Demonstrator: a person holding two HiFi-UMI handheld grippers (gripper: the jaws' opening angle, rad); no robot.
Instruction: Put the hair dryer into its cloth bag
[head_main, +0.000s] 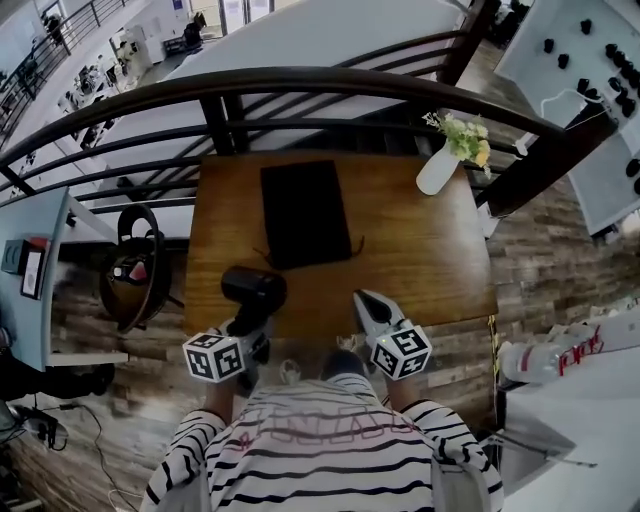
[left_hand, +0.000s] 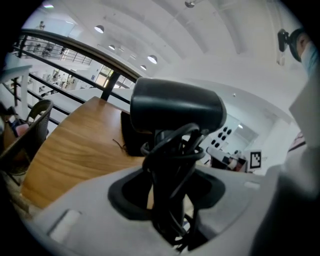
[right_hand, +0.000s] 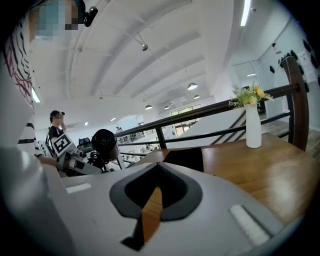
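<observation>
The dryer (head_main: 253, 288) is held upright in the left gripper (head_main: 250, 325), above the near left edge of the wooden counter (head_main: 430, 250). In the left gripper view its black barrel sits on top and its cord (left_hand: 172, 150) is wound round the handle. The left fingers are pinched on that wrapped handle. The bag (head_main: 305, 213), black and flat, lies on the far middle of the counter, beyond the dryer and not touching it. The right gripper (head_main: 365, 300) is held over the near edge, to the right of the dryer and apart from it. Its fingers are pressed together with nothing between them, and they are aimed toward the bag. A white vase (head_main: 440, 168) with flowers stands at the far right corner. A dark railing (head_main: 300, 85) curves behind the counter.
</observation>
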